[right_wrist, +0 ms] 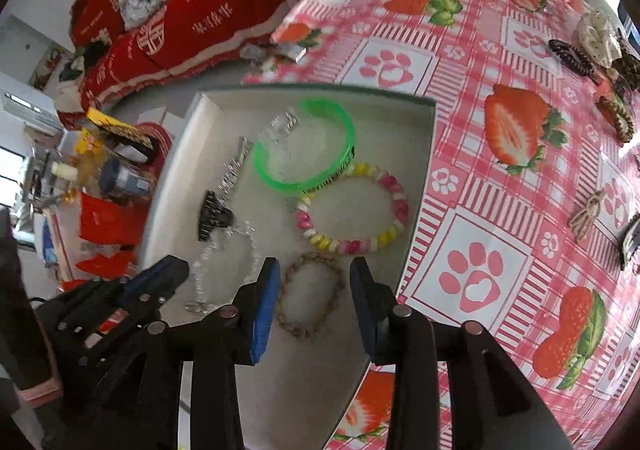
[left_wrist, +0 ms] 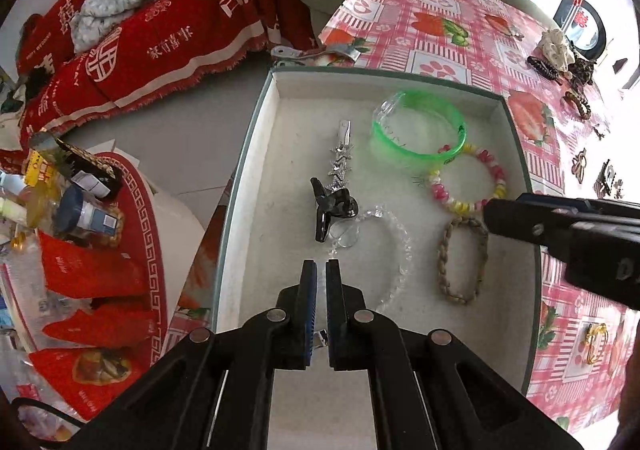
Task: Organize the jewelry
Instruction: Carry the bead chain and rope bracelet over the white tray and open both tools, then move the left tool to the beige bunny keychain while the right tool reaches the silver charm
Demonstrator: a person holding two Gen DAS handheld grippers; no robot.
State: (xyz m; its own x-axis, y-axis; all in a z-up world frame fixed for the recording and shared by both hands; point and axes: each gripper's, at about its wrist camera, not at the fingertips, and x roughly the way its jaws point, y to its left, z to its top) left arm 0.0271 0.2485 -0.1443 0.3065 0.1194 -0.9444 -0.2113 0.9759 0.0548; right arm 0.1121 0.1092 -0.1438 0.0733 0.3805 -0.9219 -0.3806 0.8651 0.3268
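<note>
A white box point(left_wrist: 256, 138) point(right_wrist: 172, 170) on the table holds a green bangle point(left_wrist: 420, 126) point(right_wrist: 308, 146), a pink-yellow bead bracelet point(left_wrist: 472, 178) point(right_wrist: 352, 206), a braided tan bracelet point(left_wrist: 464, 262) point(right_wrist: 312, 294), a clear crystal bracelet point(left_wrist: 392, 250) point(right_wrist: 224, 262), a silver star clip point(left_wrist: 340, 158) and a black claw clip point(left_wrist: 332, 206) point(right_wrist: 212, 214). My left gripper point(left_wrist: 321, 270) hovers over the box's near end, jaws nearly shut with a small silver piece point(left_wrist: 320, 338) between them. My right gripper point(right_wrist: 314, 270) is open above the braided bracelet, empty.
More hair ties and clips point(right_wrist: 600, 50) lie on the strawberry tablecloth point(right_wrist: 480, 210) at the far right, with a gold ring point(left_wrist: 596, 334) near the box. A red-draped sofa point(left_wrist: 160, 30) and a cluttered red stool point(left_wrist: 100, 230) stand left of the table.
</note>
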